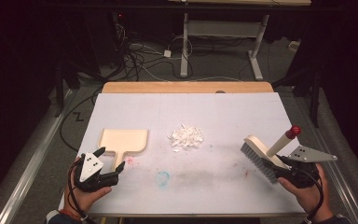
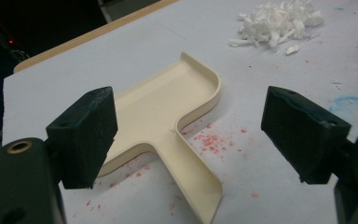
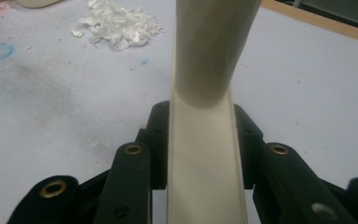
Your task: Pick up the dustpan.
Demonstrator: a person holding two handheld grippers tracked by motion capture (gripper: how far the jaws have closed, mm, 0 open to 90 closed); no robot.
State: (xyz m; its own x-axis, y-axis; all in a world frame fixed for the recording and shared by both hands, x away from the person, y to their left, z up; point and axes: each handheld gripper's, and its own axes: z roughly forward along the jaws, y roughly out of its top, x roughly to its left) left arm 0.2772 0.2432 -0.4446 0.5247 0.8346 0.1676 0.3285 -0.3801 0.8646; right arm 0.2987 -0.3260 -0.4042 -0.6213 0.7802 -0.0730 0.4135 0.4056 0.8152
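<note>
Two sets of tongs sit at the bottom of the high view. At lower left, the left tongs (image 1: 106,165) gape wide just short of the cream dustpan (image 1: 123,140), whose handle points toward them. At lower right, the right tongs (image 1: 286,169) are clamped on a brush (image 1: 266,154), bristles toward frame centre. Farther up the white counter (image 1: 223,112), mid-frame, lies a pile of white scraps (image 1: 186,136).

I see a smooth, glossy cream plastic dustpan (image 2: 168,112), matt white table cover (image 1: 233,112) with a bare wood edge (image 1: 186,87), and matt black gripper pads (image 2: 86,135).
</note>
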